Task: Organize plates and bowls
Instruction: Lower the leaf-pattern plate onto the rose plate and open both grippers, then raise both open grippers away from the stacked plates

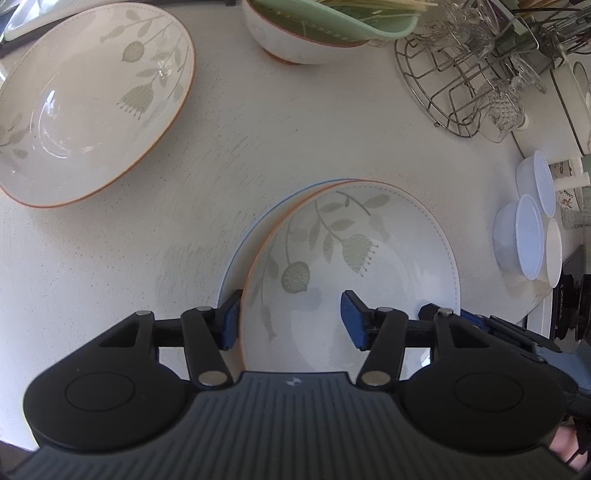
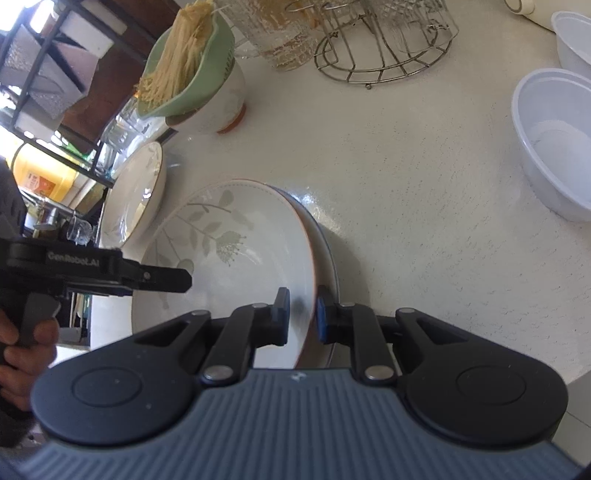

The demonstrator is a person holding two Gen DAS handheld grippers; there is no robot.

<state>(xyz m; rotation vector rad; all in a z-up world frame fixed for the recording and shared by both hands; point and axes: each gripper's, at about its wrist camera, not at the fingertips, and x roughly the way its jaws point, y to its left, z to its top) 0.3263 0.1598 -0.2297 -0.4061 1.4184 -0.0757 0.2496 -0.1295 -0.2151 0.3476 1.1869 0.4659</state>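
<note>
A floral plate with an orange rim lies on top of a blue-rimmed plate on the white counter. My left gripper is open, its jaws straddling the floral plate's left rim. My right gripper is nearly closed around the same plate's right rim, with a small gap still showing at the pads. A second floral plate lies at the far left; it also shows in the right wrist view. My left gripper shows in the right wrist view.
A white bowl holding a green bowl of noodles stands at the back. A wire glass rack with glasses is at the back right. Several plastic bowls sit at the right; one shows in the right wrist view.
</note>
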